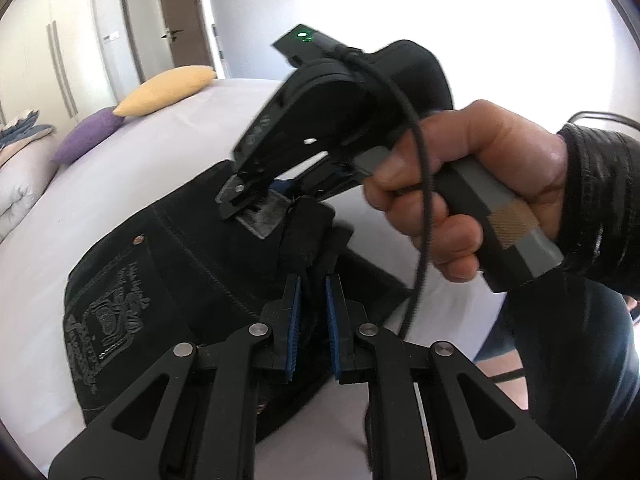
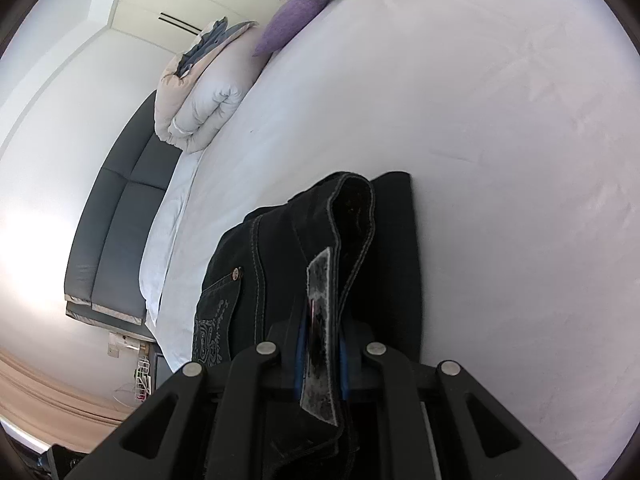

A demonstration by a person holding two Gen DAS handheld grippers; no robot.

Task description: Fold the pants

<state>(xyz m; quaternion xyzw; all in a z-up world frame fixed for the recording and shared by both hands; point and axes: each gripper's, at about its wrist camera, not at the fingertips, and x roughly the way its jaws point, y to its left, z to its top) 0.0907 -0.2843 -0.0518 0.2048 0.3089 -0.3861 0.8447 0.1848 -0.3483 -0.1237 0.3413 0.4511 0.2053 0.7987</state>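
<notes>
Black denim pants lie partly folded on a white bed, an embroidered back pocket facing up. My left gripper is shut on a fold of the dark fabric between its blue pads. My right gripper, held in a hand, is shut on the waistband with its grey label, just beyond the left one. In the right wrist view the right gripper clamps the waistband and grey label, and the pants hang down onto the sheet.
The white bed sheet spreads wide to the right and beyond the pants. A yellow pillow, a purple pillow and a folded duvet lie at the far end. A dark headboard and a door stand behind.
</notes>
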